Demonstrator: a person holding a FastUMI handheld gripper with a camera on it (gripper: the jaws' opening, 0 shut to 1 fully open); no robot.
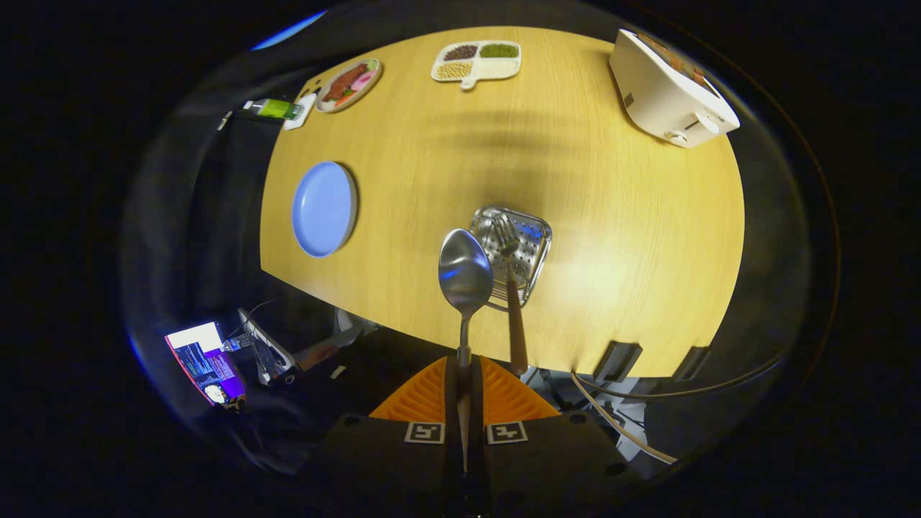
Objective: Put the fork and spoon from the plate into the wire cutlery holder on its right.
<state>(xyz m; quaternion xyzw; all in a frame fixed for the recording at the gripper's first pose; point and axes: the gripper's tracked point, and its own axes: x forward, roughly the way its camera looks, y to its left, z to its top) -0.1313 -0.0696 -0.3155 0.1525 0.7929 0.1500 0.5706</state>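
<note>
Jaws: I see the gripper [464, 378] closed narrow on the stem of the spoon [465, 272], both fingers pressing it.
Spoon: held upright ahead of the fingers, bowl at the top, above the near edge of the worktop [619, 237] and overlapping the near left corner of the wire cutlery holder [529, 244].
Fork: I read the fork [512, 288] as standing in the holder, tines down inside the mesh, brown handle leaning back toward the fingers, just right of the spoon.
Plate: the blue plate [324, 208] lies bare on the worktop, well left of the holder.
Far side: a divided dish of grains [478, 62], a plate of food [350, 85] and a white appliance [669, 90] sit beyond the holder.
Off worktop: a lit screen [205, 360] shows below the near left edge.
</note>
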